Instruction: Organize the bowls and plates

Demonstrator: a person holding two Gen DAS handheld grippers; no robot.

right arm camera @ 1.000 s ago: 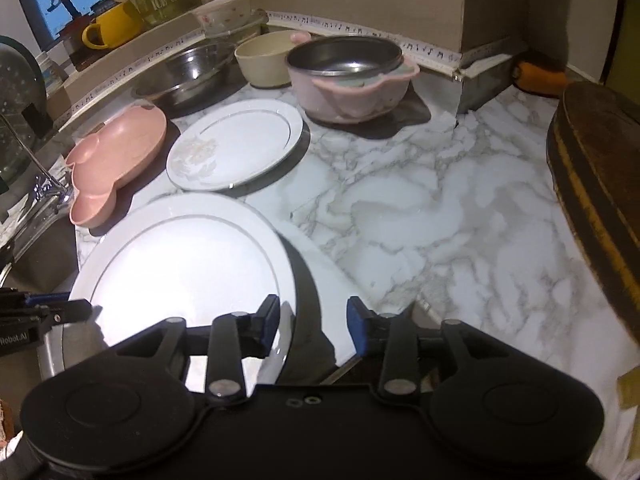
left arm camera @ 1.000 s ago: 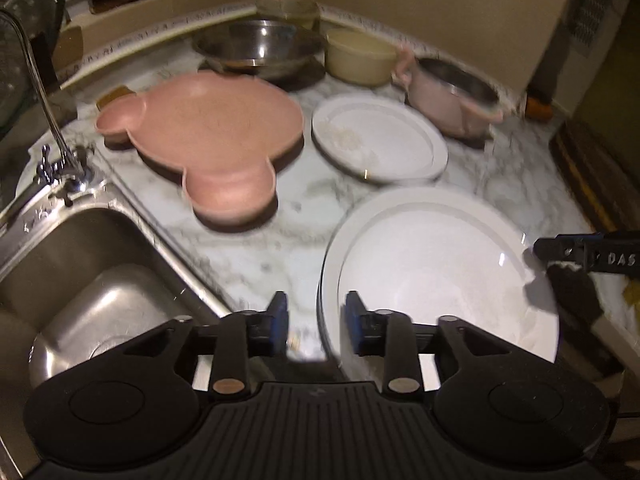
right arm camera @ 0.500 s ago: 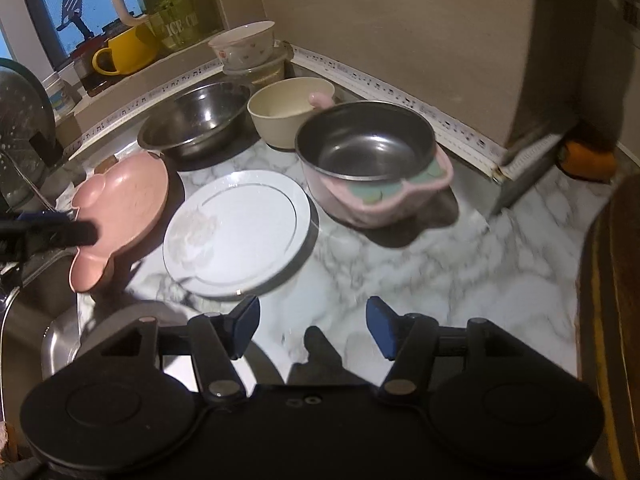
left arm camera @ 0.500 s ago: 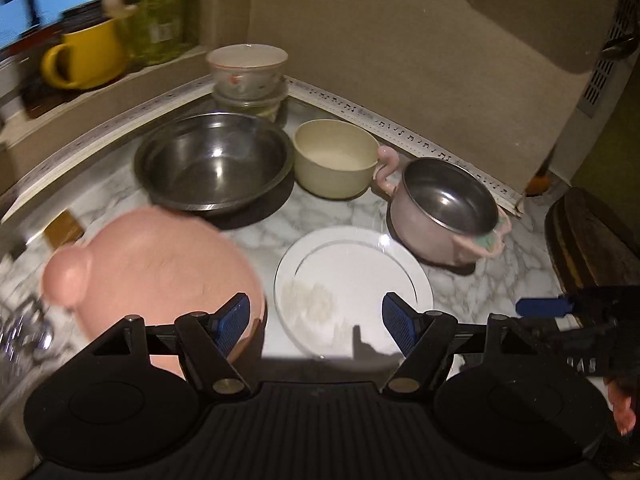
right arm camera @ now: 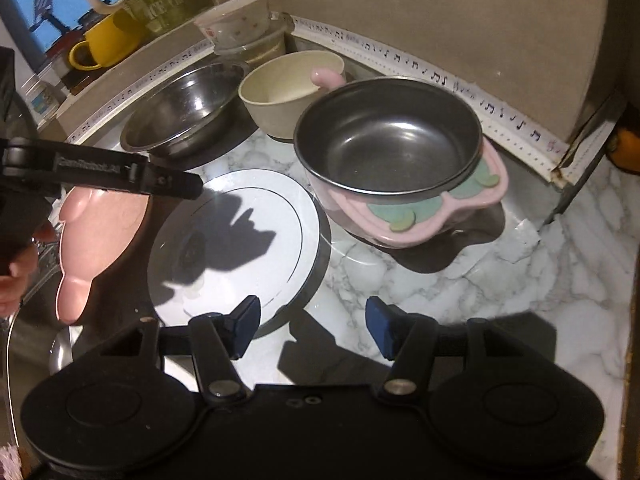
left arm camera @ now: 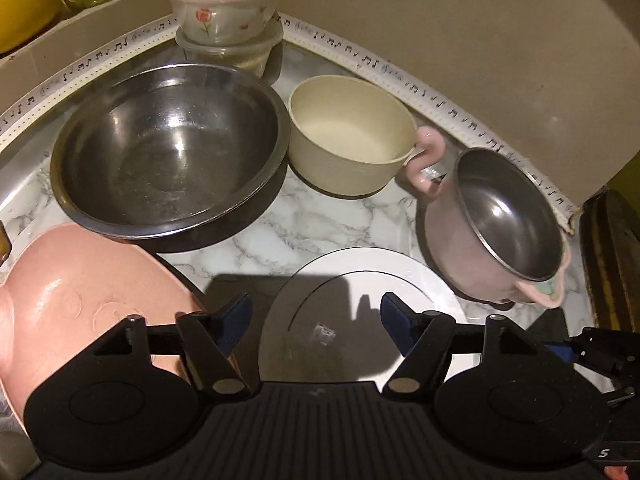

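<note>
My left gripper (left arm camera: 316, 316) hangs over the near rim of a small white plate (left arm camera: 384, 272); its jaws are closing, wide apart, with nothing pressed between them. A pink bear-shaped plate (left arm camera: 80, 292) lies to its left. Behind stand a large steel bowl (left arm camera: 168, 148), a cream bowl (left arm camera: 348, 140) and a pink-handled, steel-lined bowl (left arm camera: 496, 232). My right gripper (right arm camera: 313, 320) is open above bare marble, just right of the white plate (right arm camera: 240, 240) and in front of the pink-handled bowl (right arm camera: 392, 152). The left gripper's finger (right arm camera: 120, 172) crosses the left side of that view.
A floral bowl (left arm camera: 224, 12) sits on a clear container (left arm camera: 228, 52) in the back corner. A yellow mug (right arm camera: 104, 44) and a glass jug stand on the ledge. A dark wooden board (left arm camera: 608, 260) lies on the right. A hand (right arm camera: 12, 276) shows at the left edge.
Both grippers moved toward the back of the counter and opened wider. The large white plate they were at has dropped out of view; the small plate and bowls are now close.
</note>
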